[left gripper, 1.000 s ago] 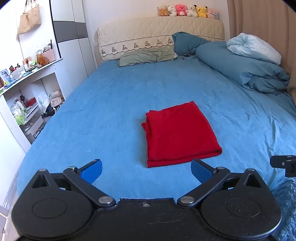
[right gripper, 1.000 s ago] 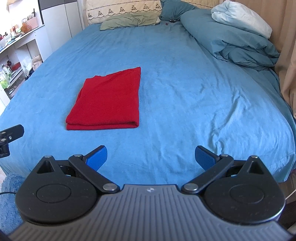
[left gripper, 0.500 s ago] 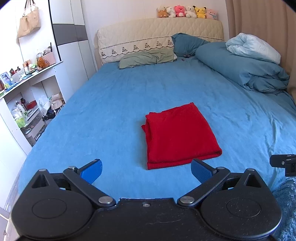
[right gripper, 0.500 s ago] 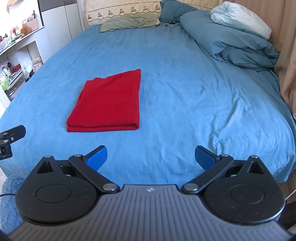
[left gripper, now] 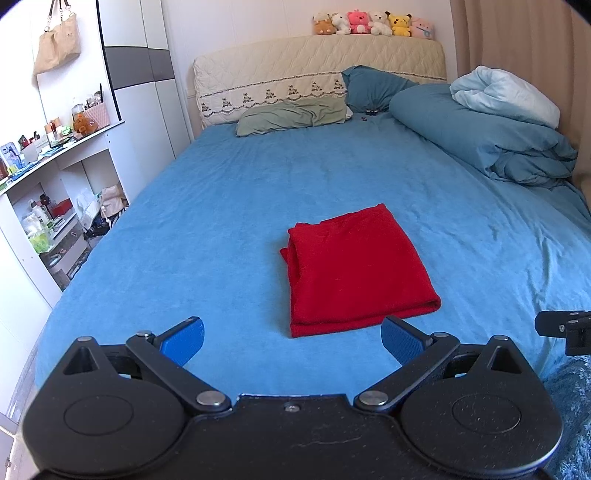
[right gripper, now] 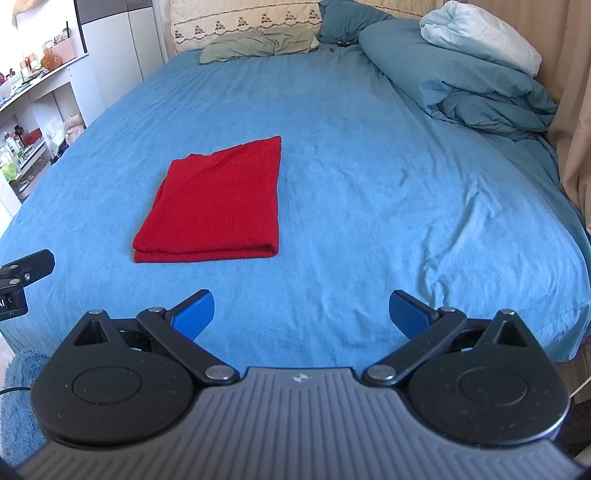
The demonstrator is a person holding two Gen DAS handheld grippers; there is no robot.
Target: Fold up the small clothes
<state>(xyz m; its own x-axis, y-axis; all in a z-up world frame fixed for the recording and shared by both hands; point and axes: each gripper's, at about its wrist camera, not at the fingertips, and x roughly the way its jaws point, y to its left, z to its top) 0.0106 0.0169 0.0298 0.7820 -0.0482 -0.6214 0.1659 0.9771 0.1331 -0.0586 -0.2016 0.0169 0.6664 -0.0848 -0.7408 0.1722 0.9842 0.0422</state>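
Observation:
A red garment (left gripper: 354, 269) lies folded into a neat rectangle on the blue bed sheet (left gripper: 207, 221), near the bed's foot. It also shows in the right wrist view (right gripper: 218, 206), left of centre. My left gripper (left gripper: 291, 341) is open and empty, held back just short of the garment's near edge. My right gripper (right gripper: 301, 312) is open and empty, to the right of the garment and short of it, over the foot of the bed.
A rolled blue duvet (left gripper: 480, 133) and pale pillow (left gripper: 506, 92) lie along the right side. Green (left gripper: 291, 118) and blue pillows sit at the headboard with plush toys (left gripper: 369, 24) on top. White shelves (left gripper: 48, 192) stand left. A blue rug (right gripper: 18, 387) lies at the bed's foot.
Both grippers have drawn back and lifted slightly from the bed; the folded red garment has not moved. Both stay open.

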